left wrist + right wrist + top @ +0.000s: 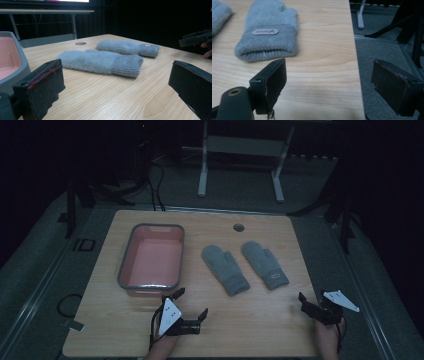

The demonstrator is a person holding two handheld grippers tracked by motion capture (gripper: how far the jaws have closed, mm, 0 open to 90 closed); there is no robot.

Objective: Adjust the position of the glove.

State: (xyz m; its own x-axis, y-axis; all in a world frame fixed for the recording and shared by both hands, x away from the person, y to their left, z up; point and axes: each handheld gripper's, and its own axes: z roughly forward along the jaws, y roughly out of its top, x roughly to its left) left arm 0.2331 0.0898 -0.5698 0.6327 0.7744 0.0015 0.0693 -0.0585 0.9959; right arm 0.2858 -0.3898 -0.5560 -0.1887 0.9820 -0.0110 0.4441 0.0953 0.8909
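While your hands rest at the near edge of the wooden table [100, 330], the scene reads from 9 o'clock across to 3 o'clock as follows.

At about 10 o'clock of the table's centre sits the pink bin [151, 258] with a grey rim, long side running away from you. Your left gripper [192, 307] lies just off the bin's near corner, at roughly 7 o'clock; its jaws stand wide apart with nothing between them. In the left gripper view its jaws frame bare wood, with the nearer mitten ahead at 12 o'clock.

Right of the bin, well apart from it, lie two grey mittens side by side, not touching, cuffs toward you. The left mitten [225, 269] sits near centre; the labelled mitten [264, 264], a small tag on its cuff, lies at about 2 o'clock.

Your right gripper [311, 308] hovers at 4 o'clock by the table's right edge, jaws wide and holding nothing, the labelled mitten's cuff at its 11 o'clock.
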